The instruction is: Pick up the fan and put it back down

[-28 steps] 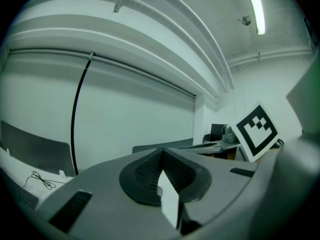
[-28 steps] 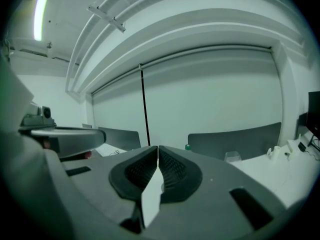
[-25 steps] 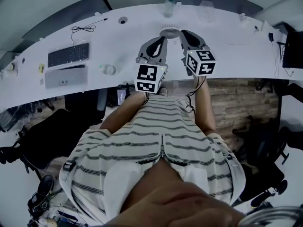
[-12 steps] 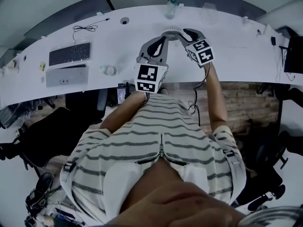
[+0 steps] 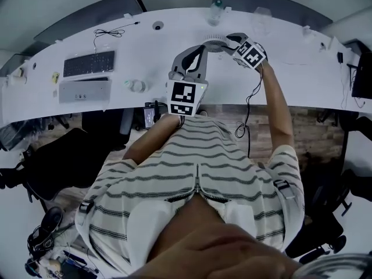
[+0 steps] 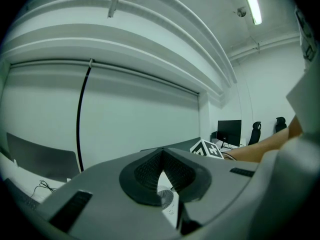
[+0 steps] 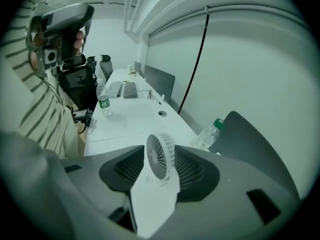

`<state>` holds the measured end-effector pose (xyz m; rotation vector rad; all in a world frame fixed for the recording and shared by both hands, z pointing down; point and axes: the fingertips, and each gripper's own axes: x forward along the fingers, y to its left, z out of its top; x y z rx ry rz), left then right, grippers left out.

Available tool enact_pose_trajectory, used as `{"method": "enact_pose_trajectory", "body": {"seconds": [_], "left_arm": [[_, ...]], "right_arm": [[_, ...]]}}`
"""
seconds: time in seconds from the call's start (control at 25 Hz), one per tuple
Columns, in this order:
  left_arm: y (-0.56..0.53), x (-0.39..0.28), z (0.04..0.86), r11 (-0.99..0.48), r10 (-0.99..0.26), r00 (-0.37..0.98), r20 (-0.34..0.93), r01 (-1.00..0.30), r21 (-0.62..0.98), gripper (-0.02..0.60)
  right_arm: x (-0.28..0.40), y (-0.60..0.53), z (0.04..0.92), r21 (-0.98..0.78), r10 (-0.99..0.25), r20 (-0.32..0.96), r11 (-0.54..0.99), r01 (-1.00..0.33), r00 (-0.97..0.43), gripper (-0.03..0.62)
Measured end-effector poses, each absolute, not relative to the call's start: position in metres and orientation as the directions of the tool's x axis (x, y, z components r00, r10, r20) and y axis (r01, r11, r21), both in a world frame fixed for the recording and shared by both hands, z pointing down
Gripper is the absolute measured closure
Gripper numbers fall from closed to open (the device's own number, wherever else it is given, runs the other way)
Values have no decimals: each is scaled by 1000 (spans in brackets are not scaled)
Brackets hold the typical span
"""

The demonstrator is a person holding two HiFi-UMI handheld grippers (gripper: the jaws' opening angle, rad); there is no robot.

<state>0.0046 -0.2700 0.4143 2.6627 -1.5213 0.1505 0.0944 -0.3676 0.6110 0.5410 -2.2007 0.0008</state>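
**Head view.**
- Desk (image 5: 145, 51): white, curved.
- Left part of desk: keyboard (image 5: 88, 64); grey box (image 5: 84, 90) just in front of it; cable (image 5: 107, 32) behind.
- Small bottle (image 5: 135, 85): near the front edge.
- Green-cap bottle (image 5: 215, 11) and clear cup (image 5: 261, 17): along the back edge, contents not readable.
- Fan (image 5: 212, 40): white, mid-desk toward the back, between the two gripper tips.
- Left gripper (image 5: 201, 47): reaches in from the fan's left, close to the body.
- Right gripper (image 5: 231, 38): at the fan's right, arm stretched out over the desk edge.

**Left gripper view.**
- Jaws pressed together at the tips, gripping nothing.
- The fan shows beyond them, through the gap below the tips.
- The gripper is held about level and faces the wall.
- Monitor (image 6: 229, 131) and chairs (image 6: 256, 130) are far off at the right.

**Right gripper view.**
- Jaws spread and opening.
- The fan stands upright on the desk between them, with both pads clear of it.
- The gripper tilts downward.
- The green-cap bottle stands behind the right jaw.
- The small bottle stands upright farther along the desk, with the keyboard beyond it.
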Motion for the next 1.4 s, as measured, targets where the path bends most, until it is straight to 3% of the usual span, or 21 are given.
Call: {"method": "enact_pose_trajectory", "body": {"seconds": [0.32, 0.6, 1.4], "left_arm": [[-275, 5, 416, -498, -861, 494, 125, -867, -3, 574], [-282, 5, 417, -498, -861, 492, 127, -867, -18, 574], [-296, 1, 415, -477, -875, 468, 124, -877, -50, 574]], "right_arm": [[99, -374, 638, 127, -207, 826, 975, -185, -524, 405], [111, -395, 673, 137, -164, 894, 986, -94, -417, 389], [96, -406, 720, -18, 6, 930, 999, -30, -368, 367]]}}
